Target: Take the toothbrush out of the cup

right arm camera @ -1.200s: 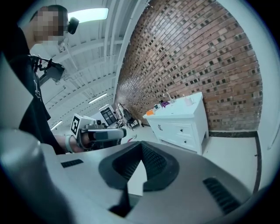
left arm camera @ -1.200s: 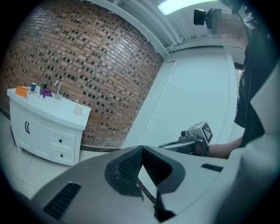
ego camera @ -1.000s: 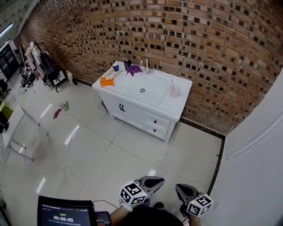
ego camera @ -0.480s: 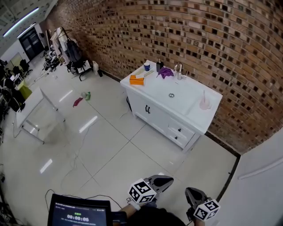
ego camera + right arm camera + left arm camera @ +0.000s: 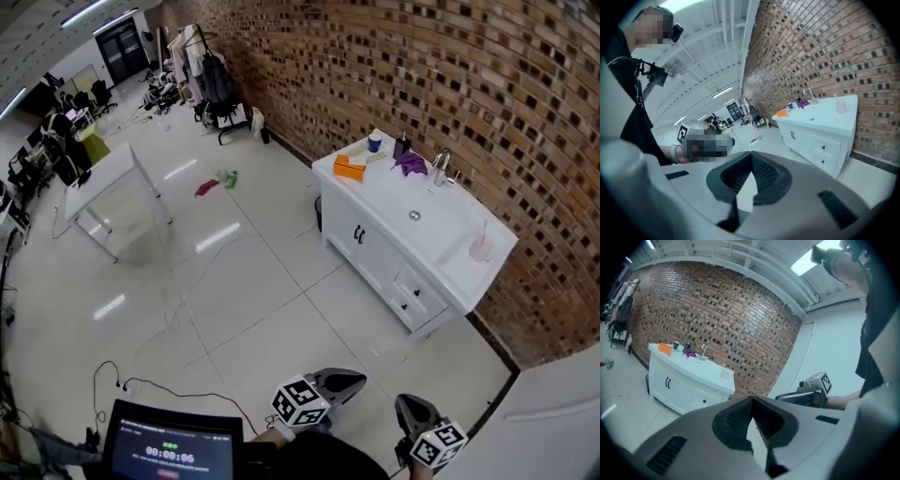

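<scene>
A pink cup [image 5: 479, 250] with a toothbrush [image 5: 485, 232] standing in it sits at the right end of the white vanity [image 5: 375, 234], far across the floor. The left gripper view shows the cup [image 5: 724, 373] small on the vanity top, and in the right gripper view the cup [image 5: 842, 107] stands at the counter's near end. My left gripper [image 5: 349, 381] and right gripper [image 5: 405, 404] hang close to my body at the bottom edge. Both the left gripper [image 5: 751, 398] and the right gripper [image 5: 751, 156] are shut with nothing between the jaws.
On the vanity are an orange box [image 5: 348, 169], a purple cloth [image 5: 411, 162], a tap [image 5: 442, 167] and a blue cup [image 5: 375, 142]. A white table [image 5: 112, 178], a clothes rack [image 5: 211, 89] and floor cables [image 5: 141, 366] lie to the left. A timer screen [image 5: 173, 453] sits below.
The head view has swung left: the vanity has slid to the right of the picture and more of the room shows. Both grippers keep their place at the bottom edge, still shut.
</scene>
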Demonstrator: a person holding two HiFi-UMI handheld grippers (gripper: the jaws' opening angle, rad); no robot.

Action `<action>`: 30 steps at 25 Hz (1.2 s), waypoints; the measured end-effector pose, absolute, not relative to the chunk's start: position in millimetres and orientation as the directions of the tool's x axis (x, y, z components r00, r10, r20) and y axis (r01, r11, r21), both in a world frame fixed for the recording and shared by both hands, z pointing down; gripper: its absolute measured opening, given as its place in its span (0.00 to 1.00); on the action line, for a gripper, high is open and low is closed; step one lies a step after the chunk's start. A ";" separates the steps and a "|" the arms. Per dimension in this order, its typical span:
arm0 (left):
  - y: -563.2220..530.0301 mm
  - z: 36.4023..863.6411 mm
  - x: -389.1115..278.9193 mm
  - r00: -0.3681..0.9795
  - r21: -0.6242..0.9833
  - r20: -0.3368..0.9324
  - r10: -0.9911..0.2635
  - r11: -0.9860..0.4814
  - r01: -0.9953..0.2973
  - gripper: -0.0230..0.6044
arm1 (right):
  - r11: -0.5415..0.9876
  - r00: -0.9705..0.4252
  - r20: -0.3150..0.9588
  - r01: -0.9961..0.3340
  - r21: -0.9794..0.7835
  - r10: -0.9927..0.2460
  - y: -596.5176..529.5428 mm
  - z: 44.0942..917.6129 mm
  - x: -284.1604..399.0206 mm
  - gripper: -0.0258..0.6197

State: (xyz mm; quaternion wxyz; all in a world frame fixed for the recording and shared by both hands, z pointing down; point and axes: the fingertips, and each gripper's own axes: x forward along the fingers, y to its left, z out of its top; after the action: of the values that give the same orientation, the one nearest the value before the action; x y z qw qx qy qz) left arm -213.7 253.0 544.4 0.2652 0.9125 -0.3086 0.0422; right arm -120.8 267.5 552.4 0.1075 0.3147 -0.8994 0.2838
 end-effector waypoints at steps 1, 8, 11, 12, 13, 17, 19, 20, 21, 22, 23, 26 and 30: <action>250.2 544.5 -218.8 0.802 0.459 0.241 -0.547 -0.664 -0.591 0.05 | 0.645 -0.782 0.373 -0.623 -0.442 -0.500 264.1 552.2 -125.5 0.02; 230.0 543.9 -234.9 0.811 0.460 0.219 -0.543 -0.675 -0.577 0.05 | 0.653 -0.784 0.372 -0.621 -0.434 -0.498 245.8 553.7 -149.6 0.02; 223.3 542.7 -233.8 0.827 0.451 0.210 -0.521 -0.699 -0.555 0.05 | 0.642 -0.773 0.370 -0.634 -0.430 -0.515 238.5 554.6 -153.0 0.02; 221.1 542.4 -233.3 0.833 0.450 0.209 -0.513 -0.706 -0.547 0.05 | 0.637 -0.769 0.370 -0.639 -0.430 -0.521 236.3 554.5 -154.0 0.02; 218.9 542.0 -233.3 0.838 0.449 0.208 -0.505 -0.712 -0.540 0.05 | 0.633 -0.765 0.371 -0.643 -0.430 -0.526 234.6 554.2 -155.2 0.02; 211.3 542.0 -236.2 0.855 0.456 0.206 -0.476 -0.726 -0.515 0.05 | 0.614 -0.750 0.374 -0.661 -0.432 -0.545 232.0 553.7 -161.3 0.02; 208.9 543.2 -236.4 0.864 0.459 0.205 -0.461 -0.734 -0.500 0.05 | 0.600 -0.739 0.381 -0.674 -0.431 -0.556 232.7 555.3 -161.4 0.02; 208.3 544.7 -236.0 0.868 0.461 0.206 -0.452 -0.738 -0.493 0.05 | 0.592 -0.732 0.384 -0.681 -0.431 -0.562 233.6 556.6 -160.5 0.02; 207.7 546.7 -235.4 0.872 0.462 0.207 -0.443 -0.742 -0.486 0.05 | 0.583 -0.725 0.386 -0.688 -0.432 -0.570 234.5 557.9 -159.2 0.02; 206.8 548.6 -234.4 0.877 0.463 0.209 -0.433 -0.746 -0.479 0.05 | 0.573 -0.718 0.388 -0.696 -0.432 -0.579 235.4 559.1 -157.3 0.02; 205.6 550.0 -232.8 0.881 0.464 0.210 -0.424 -0.750 -0.471 0.05 | 0.563 -0.710 0.389 -0.704 -0.433 -0.587 236.1 559.8 -154.9 0.02; 202.6 551.3 -224.6 0.894 0.473 0.212 -0.394 -0.760 -0.447 0.05 | 0.527 -0.685 0.399 -0.727 -0.441 -0.610 239.7 560.4 -144.5 0.02; 200.2 552.7 -208.7 0.912 0.482 0.216 -0.348 -0.775 -0.409 0.05 | 0.483 -0.655 0.411 -0.750 -0.451 -0.634 242.2 563.5 -129.4 0.02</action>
State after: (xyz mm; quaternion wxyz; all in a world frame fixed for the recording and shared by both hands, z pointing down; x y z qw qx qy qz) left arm -208.7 200.2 552.7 0.2687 0.9402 -0.2014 0.0571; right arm -129.4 242.2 563.5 0.0946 0.4043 -0.8559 0.3083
